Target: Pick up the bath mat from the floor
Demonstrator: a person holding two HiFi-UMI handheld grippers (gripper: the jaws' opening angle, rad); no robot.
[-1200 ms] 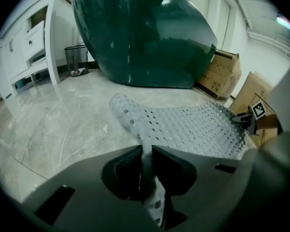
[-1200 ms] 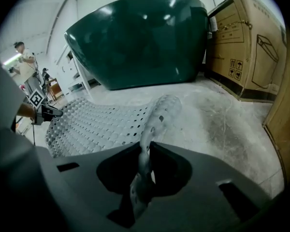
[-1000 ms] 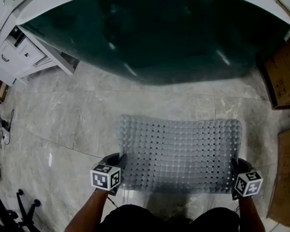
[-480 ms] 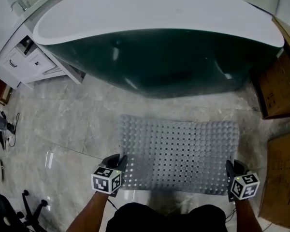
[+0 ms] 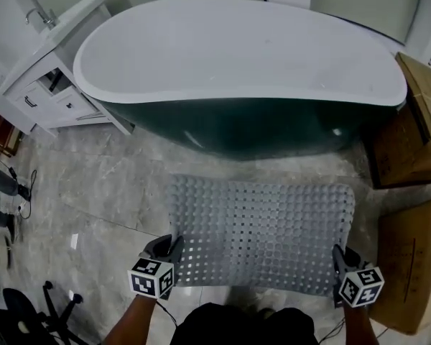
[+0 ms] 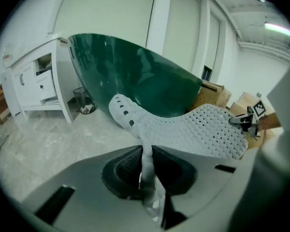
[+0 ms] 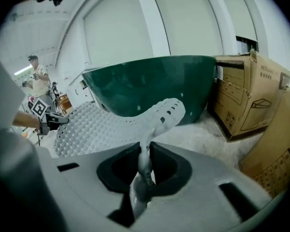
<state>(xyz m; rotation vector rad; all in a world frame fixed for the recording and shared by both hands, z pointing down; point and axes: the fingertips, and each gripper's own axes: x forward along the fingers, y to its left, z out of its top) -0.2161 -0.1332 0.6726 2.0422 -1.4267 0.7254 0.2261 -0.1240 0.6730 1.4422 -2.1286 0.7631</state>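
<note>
The grey perforated bath mat hangs stretched between both grippers, lifted off the marble floor in front of the tub. My left gripper is shut on the mat's near left corner, and the left gripper view shows the mat pinched edgewise between the jaws of that gripper. My right gripper is shut on the near right corner. In the right gripper view the mat rises from the closed jaws of that gripper and droops away toward the left gripper.
A dark green bathtub with a white rim stands just beyond the mat. Cardboard boxes stand at the right, a white cabinet at the left. A chair base sits at the lower left. A person stands far off.
The view has tilted up, showing more of the tub's white rim. The mat and both grippers sit slightly lower in the picture, with both grips unchanged.
</note>
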